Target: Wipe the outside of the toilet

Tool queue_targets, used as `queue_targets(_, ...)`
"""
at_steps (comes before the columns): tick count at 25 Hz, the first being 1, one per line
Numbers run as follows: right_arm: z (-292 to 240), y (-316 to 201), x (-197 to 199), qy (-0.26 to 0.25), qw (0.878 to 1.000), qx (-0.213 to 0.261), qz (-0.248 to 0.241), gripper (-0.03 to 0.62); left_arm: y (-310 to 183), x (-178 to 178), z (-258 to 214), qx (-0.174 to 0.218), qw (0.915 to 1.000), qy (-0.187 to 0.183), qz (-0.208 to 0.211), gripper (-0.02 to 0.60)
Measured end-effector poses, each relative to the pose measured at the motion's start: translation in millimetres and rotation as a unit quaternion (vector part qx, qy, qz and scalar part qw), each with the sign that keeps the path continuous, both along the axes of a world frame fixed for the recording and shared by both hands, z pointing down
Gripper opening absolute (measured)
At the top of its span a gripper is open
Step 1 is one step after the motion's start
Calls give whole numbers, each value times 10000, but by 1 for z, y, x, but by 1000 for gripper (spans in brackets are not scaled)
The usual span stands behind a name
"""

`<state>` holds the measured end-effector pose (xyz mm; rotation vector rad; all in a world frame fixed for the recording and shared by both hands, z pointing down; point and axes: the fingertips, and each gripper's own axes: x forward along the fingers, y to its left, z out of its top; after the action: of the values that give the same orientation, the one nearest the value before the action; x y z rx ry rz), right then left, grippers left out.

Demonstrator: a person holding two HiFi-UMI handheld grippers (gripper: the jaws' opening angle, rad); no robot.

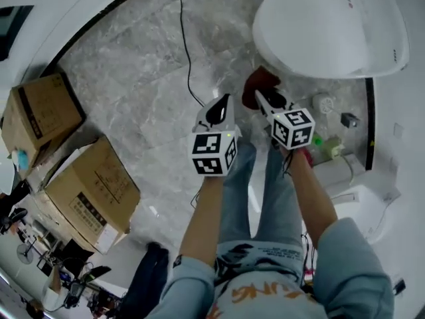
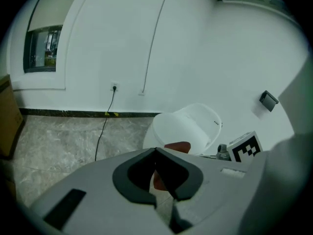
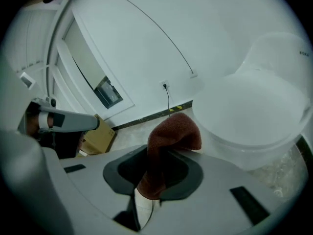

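The left gripper [image 1: 221, 105] hangs over the floor [image 1: 133, 92], its jaws closed on nothing. Just beside it, the right gripper [image 1: 264, 98] has its jaws clamped on a red-brown cloth [image 1: 260, 82], close to the front of the white toilet [image 1: 325, 25].

Bright, even light; fisheye warping and dark corners throughout.

- Toilet [image 1: 332, 25]: white and glossy, rounded, with its lid down. It stands on the grey marbled floor [image 1: 133, 92] with its back to the white wall.
- Cloth [image 3: 172, 133]: reddish-brown with a nubby pile. It is pinched between the right tongs [image 3: 156, 170], and its free end humps up and folds over past their tip. It hangs just beside the bowl's front lower edge; whether it touches cannot be told.
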<state>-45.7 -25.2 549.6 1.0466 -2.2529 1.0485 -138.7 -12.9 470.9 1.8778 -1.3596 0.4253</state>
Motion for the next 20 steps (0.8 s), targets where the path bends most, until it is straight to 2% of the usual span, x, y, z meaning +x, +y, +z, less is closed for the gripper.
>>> queue_targets(6,-133,-17,-7,-246,9965,731,316,72,-19,-19,-101,601,9980,-21,-204,-6)
queue_targets(10,-226,-16,7,-150,9910,1122,714,72,-17,-18,-174,900,9951,84,-394,-6)
queue_targets(16,-346,-30,30,193,9742,1985,1056,72,-32,-14,-286,1663,9847,55,-526,-6)
queue_targets(20,-409,-43,46,277,9603,2525,1153,72,-40,-2,-345,2129,9762,-35,-415,-6)
